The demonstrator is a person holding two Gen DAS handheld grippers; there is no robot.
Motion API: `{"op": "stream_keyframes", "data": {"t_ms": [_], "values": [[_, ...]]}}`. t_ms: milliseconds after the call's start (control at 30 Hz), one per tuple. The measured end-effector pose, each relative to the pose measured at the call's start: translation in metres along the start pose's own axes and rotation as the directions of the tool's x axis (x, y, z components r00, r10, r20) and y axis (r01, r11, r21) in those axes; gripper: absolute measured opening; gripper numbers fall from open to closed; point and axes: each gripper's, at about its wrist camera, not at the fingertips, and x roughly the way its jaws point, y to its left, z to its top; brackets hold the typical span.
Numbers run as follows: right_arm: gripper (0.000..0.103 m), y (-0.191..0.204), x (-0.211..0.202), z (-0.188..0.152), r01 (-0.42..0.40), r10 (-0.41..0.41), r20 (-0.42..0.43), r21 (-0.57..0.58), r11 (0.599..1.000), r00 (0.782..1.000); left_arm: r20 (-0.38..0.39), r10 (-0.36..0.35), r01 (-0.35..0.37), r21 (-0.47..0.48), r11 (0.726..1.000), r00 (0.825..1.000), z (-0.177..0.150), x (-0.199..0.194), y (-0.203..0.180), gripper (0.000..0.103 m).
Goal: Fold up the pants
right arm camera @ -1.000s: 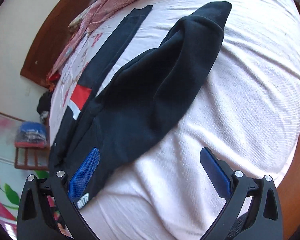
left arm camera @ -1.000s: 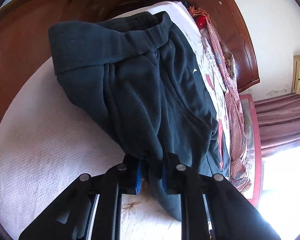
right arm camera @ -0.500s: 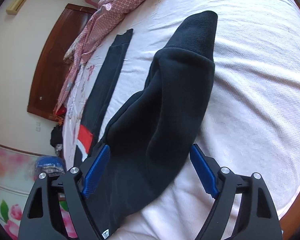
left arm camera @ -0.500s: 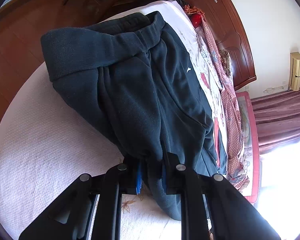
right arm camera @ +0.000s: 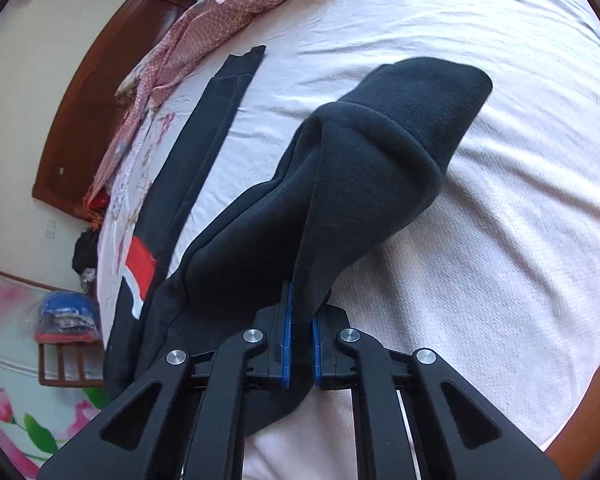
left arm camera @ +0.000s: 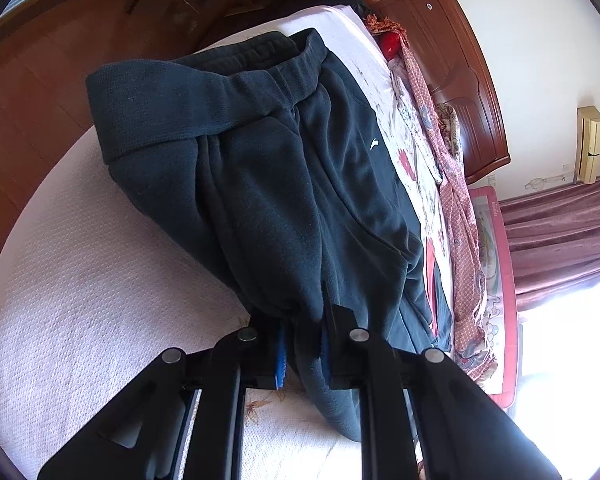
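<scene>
Jaws of both grippers stand closed on fabric. The left gripper (left arm camera: 302, 346) pinches a gathered fold of the dark navy fleece pants (left arm camera: 268, 184) between its blue pads, the cloth bunching just ahead of the fingertips. The right gripper (right arm camera: 300, 338) clamps a raised ridge of the same pants (right arm camera: 340, 188), its blue pads (right arm camera: 286, 336) drawn nearly together with only the cloth between them.

The pants lie on a bed covered by a pale pink textured bedspread (left arm camera: 80, 280). In the left wrist view the elastic waistband (left arm camera: 236, 76) points away from the camera toward the wooden floor (left arm camera: 32, 80), and a small white logo (left arm camera: 374, 144) shows on the upper front. In the right wrist view a ribbed ankle cuff (right arm camera: 428, 96) lies on the bedspread (right arm camera: 500, 240), far from the gripper.

Beside the pants lies a second dark garment with a red and white patch (right arm camera: 140, 264). A pink patterned cloth (left arm camera: 456, 200) runs along the far edge, near the wooden headboard (left arm camera: 460, 64).
</scene>
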Motion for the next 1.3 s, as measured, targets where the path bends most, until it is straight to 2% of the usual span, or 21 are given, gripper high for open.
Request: {"op": "stream_keyframes", "data": {"t_ms": [133, 400, 633, 733, 867, 967, 1033, 1067, 1100, 1167, 1200, 1233, 1267, 1300], "values": [[0.006, 0.010, -0.022, 0.005, -0.027, 0.029, 0.025, -0.049, 0.998, 0.999, 0.035, -0.002, 0.001, 0.023, 1.000, 0.999, -0.003, -0.016, -0.006, 0.011], [0.006, 0.028, -0.060, 0.016, -0.075, 0.080, 0.030, -0.140, 0.987, 0.996, 0.120, -0.061, 0.058, 0.034, 0.998, 0.991, -0.018, -0.068, -0.024, 0.010], [0.006, 0.016, -0.095, 0.023, -0.094, 0.101, 0.031, -0.174, 0.980, 0.994, 0.150, -0.117, 0.113, 0.037, 0.993, 0.982, -0.049, -0.121, -0.031, 0.010], [0.006, 0.003, -0.106, 0.022, -0.092, 0.099, 0.023, -0.199, 0.976, 0.995, 0.150, -0.117, 0.108, 0.067, 0.992, 0.982, -0.072, -0.146, -0.032, 0.010], [0.006, -0.016, -0.105, 0.007, -0.095, 0.089, -0.036, -0.236, 0.967, 0.995, 0.132, -0.092, 0.080, 0.093, 0.992, 0.987, -0.103, -0.176, -0.021, 0.010], [0.006, -0.036, -0.098, -0.015, -0.088, 0.071, -0.079, -0.235, 0.968, 0.994, 0.110, -0.056, 0.049, 0.070, 0.996, 0.992, -0.119, -0.187, -0.003, 0.010], [0.006, -0.053, -0.088, -0.027, -0.093, 0.072, -0.112, -0.193, 0.977, 0.991, 0.089, 0.016, -0.025, 0.097, 0.995, 0.996, -0.130, -0.184, 0.011, 0.011], [0.006, -0.063, -0.083, -0.031, -0.081, 0.062, -0.117, -0.166, 0.983, 0.991, 0.061, 0.020, -0.027, 0.106, 0.994, 0.998, -0.131, -0.176, 0.017, 0.011], [0.007, -0.074, -0.077, -0.034, -0.092, 0.074, -0.135, -0.129, 0.987, 0.988, 0.047, 0.072, -0.078, 0.133, 0.988, 0.996, -0.134, -0.167, 0.020, 0.011], [0.020, -0.096, -0.069, -0.036, -0.059, 0.055, -0.155, -0.018, 0.998, 0.986, 0.005, 0.166, -0.163, 0.217, 0.962, 0.986, -0.136, -0.144, 0.019, 0.013], [0.048, -0.108, -0.067, -0.036, -0.074, 0.082, -0.170, 0.055, 0.996, 0.982, 0.007, 0.220, -0.214, 0.258, 0.942, 0.976, -0.138, -0.138, 0.017, 0.015], [0.060, -0.120, -0.070, -0.034, -0.088, 0.107, -0.147, 0.131, 0.987, 0.983, 0.017, 0.244, -0.239, 0.281, 0.930, 0.970, -0.139, -0.139, 0.015, 0.019], [0.060, -0.125, -0.075, -0.033, -0.111, 0.130, -0.119, 0.155, 0.982, 0.984, 0.024, 0.258, -0.251, 0.326, 0.911, 0.966, -0.141, -0.141, 0.009, 0.020], [0.060, -0.127, -0.078, -0.032, -0.124, 0.140, -0.104, 0.148, 0.981, 0.985, 0.037, 0.291, -0.283, 0.382, 0.880, 0.956, -0.144, -0.144, 0.002, 0.023]]}}
